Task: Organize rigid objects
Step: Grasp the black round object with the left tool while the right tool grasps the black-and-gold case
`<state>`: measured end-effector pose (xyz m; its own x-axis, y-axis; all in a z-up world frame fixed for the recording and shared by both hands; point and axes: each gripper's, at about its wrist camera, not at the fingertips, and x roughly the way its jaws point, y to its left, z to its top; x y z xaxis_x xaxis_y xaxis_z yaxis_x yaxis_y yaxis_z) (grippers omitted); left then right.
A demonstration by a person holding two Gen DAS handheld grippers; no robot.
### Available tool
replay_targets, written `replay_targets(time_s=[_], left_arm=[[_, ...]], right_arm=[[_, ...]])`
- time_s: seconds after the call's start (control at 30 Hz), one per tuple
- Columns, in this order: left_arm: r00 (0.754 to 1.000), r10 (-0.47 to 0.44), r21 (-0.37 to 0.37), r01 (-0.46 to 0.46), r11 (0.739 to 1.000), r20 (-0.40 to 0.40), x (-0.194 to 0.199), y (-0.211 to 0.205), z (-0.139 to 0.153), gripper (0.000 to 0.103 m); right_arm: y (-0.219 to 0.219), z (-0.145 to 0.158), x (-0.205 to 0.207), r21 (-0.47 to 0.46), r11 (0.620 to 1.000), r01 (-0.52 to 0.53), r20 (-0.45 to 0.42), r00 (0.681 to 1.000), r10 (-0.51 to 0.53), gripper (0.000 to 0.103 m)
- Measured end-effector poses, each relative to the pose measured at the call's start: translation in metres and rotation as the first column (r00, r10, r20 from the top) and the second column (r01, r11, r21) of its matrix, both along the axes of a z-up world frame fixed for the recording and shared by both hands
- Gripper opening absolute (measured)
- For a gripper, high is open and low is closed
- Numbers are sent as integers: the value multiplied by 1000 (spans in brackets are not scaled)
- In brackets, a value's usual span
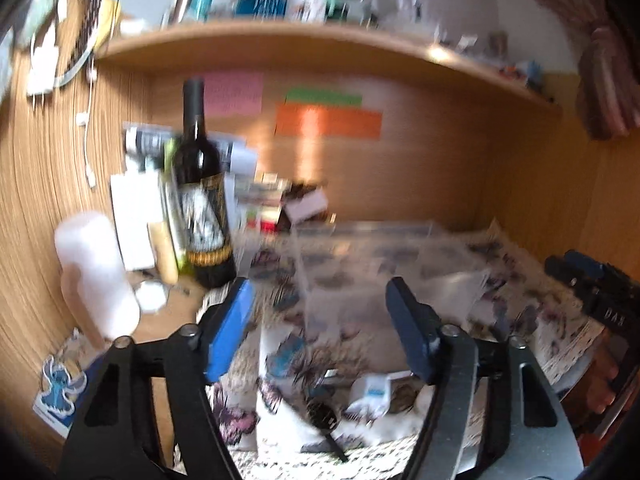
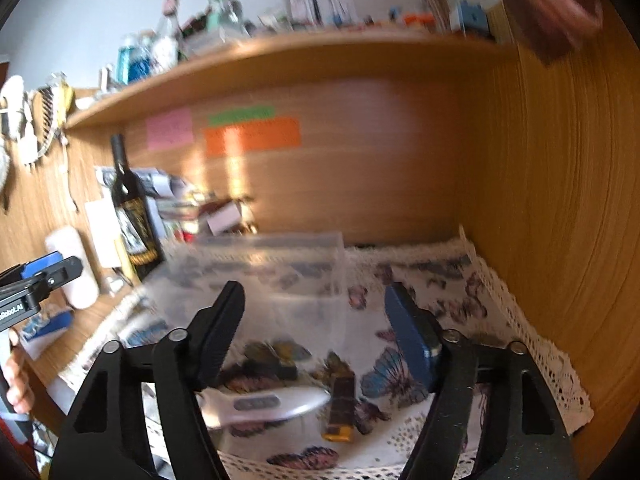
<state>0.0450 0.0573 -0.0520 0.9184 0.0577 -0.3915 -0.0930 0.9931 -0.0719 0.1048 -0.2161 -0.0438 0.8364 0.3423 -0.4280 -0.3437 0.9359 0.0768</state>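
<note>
Left gripper has its jaws spread wide, nothing between them; right gripper likewise apart and empty. Both hang over the butterfly-print cloth with lace edge that covers the wooden desk, and both point toward the clear rectangular plastic bin standing upright on the cloth just ahead, likely the container the loose items go into, so the wide opening reads as readiness for a first pick. Nearest the right gripper, lying flat on the cloth: a white oblong device with a small grey display, probably a thermometer, and a dark narrow stick with an orange end beside it, the two close or touching, blur hides which. Left wrist view shows a small white-and-blue piece and a black stick-like item below its fingers, too smeared to identify. The bin looks empty, though blur makes that uncertain. Off the cloth at left stand a dark glass wine bottle with gold label and a white plastic bottle, well apart from the grippers, near stacked papers. A shelf of clutter runs overhead. Judgement: sorting barely begun.
</note>
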Motion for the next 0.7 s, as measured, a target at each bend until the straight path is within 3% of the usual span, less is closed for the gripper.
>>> replay_targets(time_s=[0.17,0.37,0.53,0.7], left_arm=[[992,-14,-25,11,1000,-122,8,7,-32,57],[972,-24,-20,20,1000,-235,7,1,-61,57],[953,-44,-58,28,998,-301,11,1,-81,56],[942,-80,-79,57,995,-326,18,-2,-91,47]], right_arm=[[-8,-24,15,-24,1000,11,-109,994,-14,56],[-14,-49,24,-59,998,15,-209,978,-26,48],[-16,-67,25,-84,996,21,-258,965,-42,48],[-21,-78,28,-88,996,21,-298,953,-47,48]])
